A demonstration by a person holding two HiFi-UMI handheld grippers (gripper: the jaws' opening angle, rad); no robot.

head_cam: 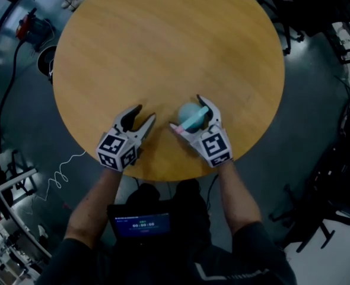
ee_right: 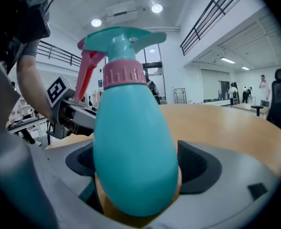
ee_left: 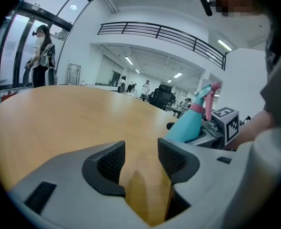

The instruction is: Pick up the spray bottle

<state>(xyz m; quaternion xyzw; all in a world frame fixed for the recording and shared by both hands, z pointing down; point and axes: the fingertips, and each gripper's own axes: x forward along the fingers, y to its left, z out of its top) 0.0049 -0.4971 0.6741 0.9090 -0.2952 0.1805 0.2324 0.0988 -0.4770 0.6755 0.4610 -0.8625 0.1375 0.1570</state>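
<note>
While the right gripper (head_cam: 185,112) is clasping the teal spray bottle (ee_right: 131,151) round its belly near the round table's (head_cam: 163,40) near edge, the left gripper (head_cam: 146,111) is idling, agape and empty. I am judging that the smooth, tapering body could slip free on lifting.

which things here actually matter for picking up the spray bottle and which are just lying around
For the job:
- spray bottle
- right gripper, its jaws round the bottle
- wooden table under both

Just about:
- left gripper, open and empty
- small screen at the person's lap
- white coiled cable on the floor
- office chair past the table
</note>
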